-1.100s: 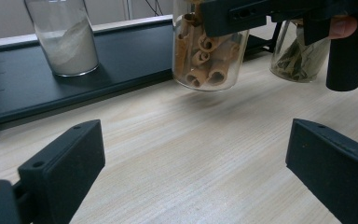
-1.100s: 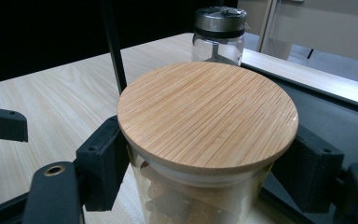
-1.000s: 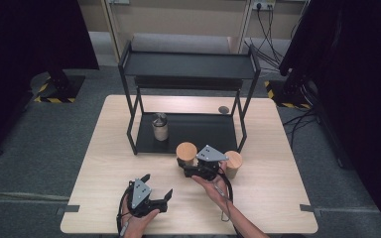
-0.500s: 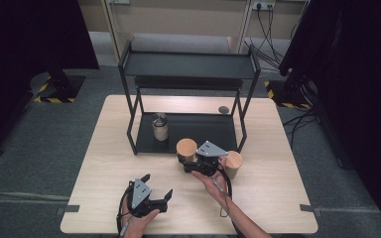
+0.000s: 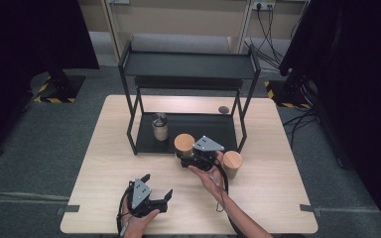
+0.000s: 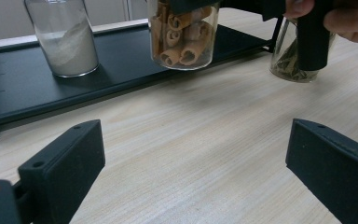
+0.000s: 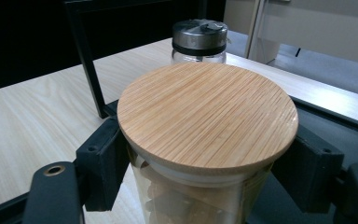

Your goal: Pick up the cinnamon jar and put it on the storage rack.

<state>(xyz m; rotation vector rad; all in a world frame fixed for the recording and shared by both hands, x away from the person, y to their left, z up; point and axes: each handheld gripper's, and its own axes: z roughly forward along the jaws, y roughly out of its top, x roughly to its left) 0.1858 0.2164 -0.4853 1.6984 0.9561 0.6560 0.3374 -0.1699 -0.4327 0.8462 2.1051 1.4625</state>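
We saw a clear glass cinnamon jar [image 7: 200, 200] capped by a matt, fine-grained bamboo lid [image 7: 207, 114], clamped in the matt black plastic right gripper [image 5: 187, 159]. At twelve o'clock stood a glass powder jar [image 7: 198, 44] with a glossy metal cap, on a matt black metal rack [image 5: 188, 67] over a pale, smooth wooden table [image 5: 104, 163].

Wooden table [image 5: 104, 163]: black rack [image 5: 188, 67], herb jar [image 5: 231, 163], small dark disc [image 5: 223, 109].
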